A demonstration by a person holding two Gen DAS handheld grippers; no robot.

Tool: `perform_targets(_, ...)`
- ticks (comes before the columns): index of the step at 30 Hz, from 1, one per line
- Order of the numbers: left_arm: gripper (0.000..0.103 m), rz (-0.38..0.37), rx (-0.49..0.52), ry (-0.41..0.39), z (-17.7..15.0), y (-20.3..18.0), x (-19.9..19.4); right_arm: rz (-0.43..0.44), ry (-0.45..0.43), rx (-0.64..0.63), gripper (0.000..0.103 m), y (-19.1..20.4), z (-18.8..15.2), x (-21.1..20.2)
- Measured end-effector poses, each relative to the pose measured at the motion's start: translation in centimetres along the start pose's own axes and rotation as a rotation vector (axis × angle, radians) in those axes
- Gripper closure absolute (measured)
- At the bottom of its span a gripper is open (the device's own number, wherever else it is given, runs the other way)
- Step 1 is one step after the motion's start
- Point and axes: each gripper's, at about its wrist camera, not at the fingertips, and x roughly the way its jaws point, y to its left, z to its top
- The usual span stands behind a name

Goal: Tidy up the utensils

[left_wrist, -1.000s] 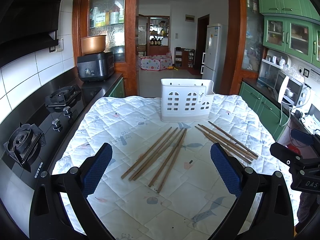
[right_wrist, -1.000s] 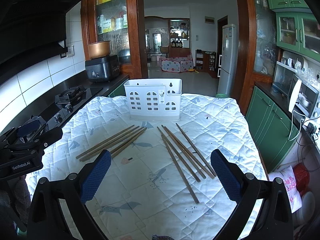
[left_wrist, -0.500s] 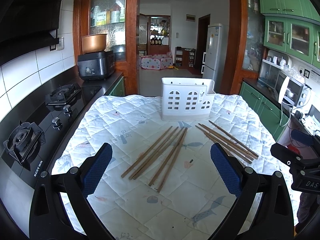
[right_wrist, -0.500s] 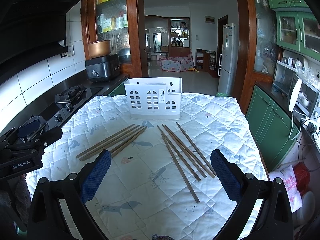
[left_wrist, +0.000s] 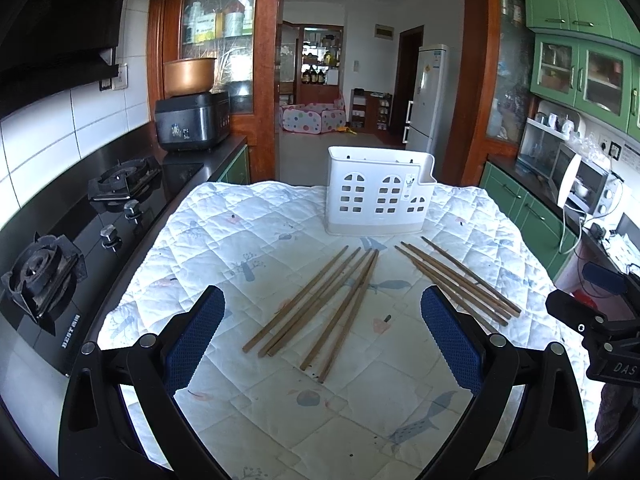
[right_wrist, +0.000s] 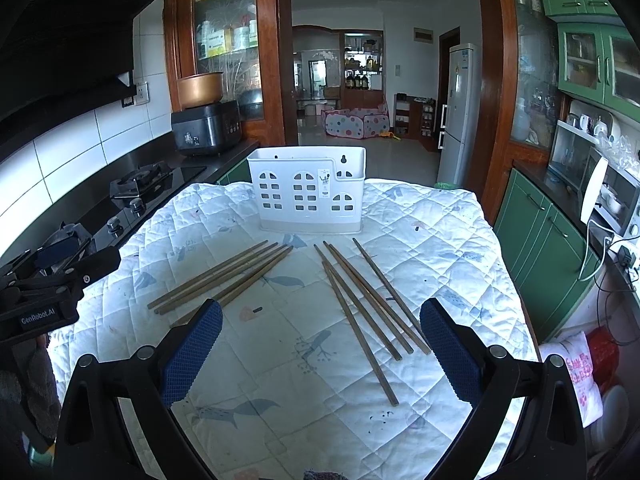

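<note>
A kitchen table [left_wrist: 224,220] under a quilted cloth. Two fans of chopsticks [left_wrist: 332,304] [right_wrist: 368,300] lie mid-table before the white holder [left_wrist: 378,196] at the far edge. Left gripper [left_wrist: 322,338] and right gripper [right_wrist: 320,340] hover at the near edge, jaws apart, empty.
</note>
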Motion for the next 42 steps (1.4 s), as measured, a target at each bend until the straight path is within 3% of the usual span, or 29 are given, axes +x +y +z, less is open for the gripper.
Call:
perform_targets(11,0.007,0.008,-0.004,0.056,-0.9,2.6,2.3,0.002,0.038,-0.005,0.008,-1.3,-0.3,1.8)
perform_targets(15,0.008,0.006,0.022,0.087,-1.3,3.2,3.5,0.008,0.057,-0.015,0.013,-1.6,-0.5,2.6)
perform_targets(17,0.02,-0.012,0.033,0.111,-1.5,3.8,4.3,0.006,0.07,-0.022,0.014,-1.9,-0.6,3.1)
perform_targets(19,0.024,-0.054,0.023,0.157,-1.7,4.6,5.5,0.012,0.08,-0.019,0.015,-2.4,-0.7,3.5)
perform_targets(24,0.037,-0.069,0.049,0.208,-2.0,6.0,8.0,0.029,0.123,0.001,0.026,-3.7,-1.0,5.3)
perform_targets(31,0.064,-0.131,0.103,0.293,-2.5,6.4,11.2,0.031,0.16,0.001,0.039,-5.5,-1.2,7.4)
perform_targets(37,0.079,-0.136,0.139,0.346,-3.0,6.7,14.0,0.041,0.193,0.015,0.048,-6.5,-1.2,9.0)
perform_targets(42,0.085,-0.14,0.177,0.378,-3.1,6.8,15.5,0.052,0.218,0.018,0.057,-7.3,-1.3,10.6)
